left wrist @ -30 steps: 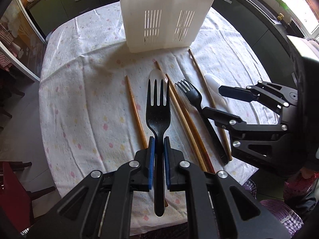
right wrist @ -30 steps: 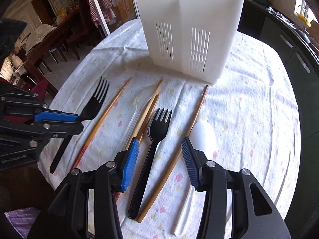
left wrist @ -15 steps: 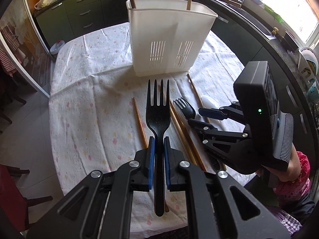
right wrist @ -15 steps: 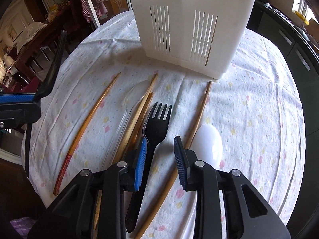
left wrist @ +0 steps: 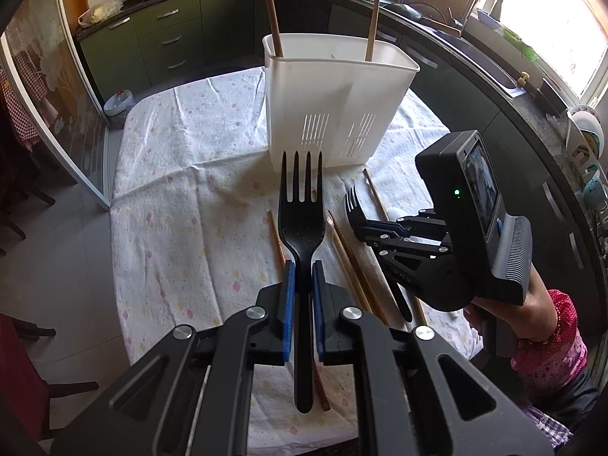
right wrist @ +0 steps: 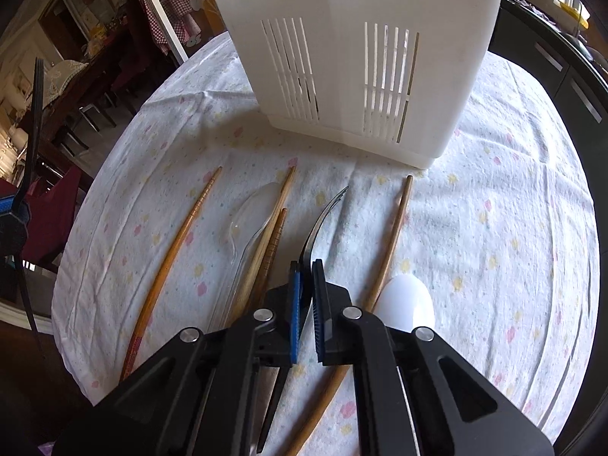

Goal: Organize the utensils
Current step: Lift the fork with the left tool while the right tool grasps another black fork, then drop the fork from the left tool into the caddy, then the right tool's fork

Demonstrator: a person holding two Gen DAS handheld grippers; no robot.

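My left gripper (left wrist: 302, 271) is shut on a black plastic fork (left wrist: 301, 212) and holds it raised above the table, tines toward the white slotted utensil holder (left wrist: 334, 102). Two chopsticks stand in the holder. My right gripper (right wrist: 307, 271) is shut on a second black fork (right wrist: 321, 214), turned on edge, low over the cloth in front of the holder (right wrist: 353, 49). The right gripper also shows in the left wrist view (left wrist: 361, 224). Several wooden chopsticks (right wrist: 174, 247), a clear spoon (right wrist: 250, 212) and a white spoon (right wrist: 408, 302) lie on the cloth.
The round table wears a white flowered cloth (left wrist: 182, 197). Dark kitchen cabinets (left wrist: 167, 38) and a counter ring the far side. A glass door (left wrist: 41, 87) is at left. A red chair (left wrist: 15, 380) stands near the table's front left edge.
My left gripper has lifted its fork higher and pulled back. My right gripper has closed on the second black fork, which has turned onto its edge.
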